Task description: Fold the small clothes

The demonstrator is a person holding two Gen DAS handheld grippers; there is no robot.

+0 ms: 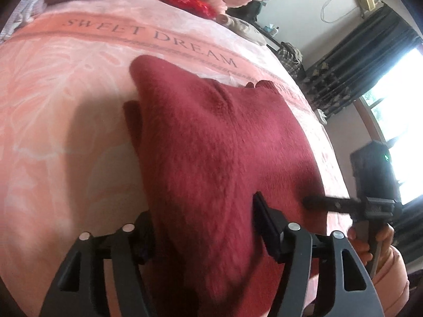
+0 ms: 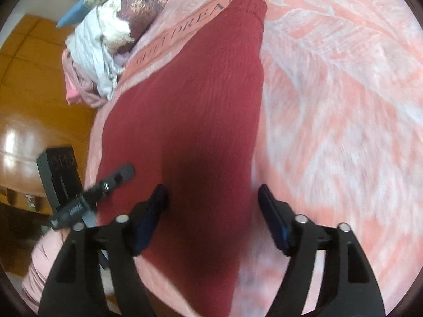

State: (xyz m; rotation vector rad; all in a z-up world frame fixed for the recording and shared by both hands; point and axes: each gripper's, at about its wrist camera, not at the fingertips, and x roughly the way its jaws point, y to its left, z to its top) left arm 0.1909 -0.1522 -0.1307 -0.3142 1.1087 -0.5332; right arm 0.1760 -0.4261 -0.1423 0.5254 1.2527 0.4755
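A dark red knitted garment [image 1: 211,145] lies folded on a pink blanket [image 1: 66,105] printed "SWEET DREAM". It also shows in the right wrist view [image 2: 190,111], with a ribbed cuff at the far end. My left gripper [image 1: 203,219] is open, its jaws spread over the near edge of the garment, with cloth between them. My right gripper [image 2: 211,200] is open above the garment's near part. Each gripper shows in the other's view: the right one [image 1: 314,202] touches the garment's right side, and the left one [image 2: 116,177] sits at its left edge.
A pile of white and pink clothes [image 2: 97,52] sits at the far left of the bed. A red fuzzy item [image 1: 185,0] lies by the pillows. Dark curtains [image 1: 357,66] and a bright window [image 1: 407,100] are at right. A wooden floor [image 2: 39,92] lies beside the bed.
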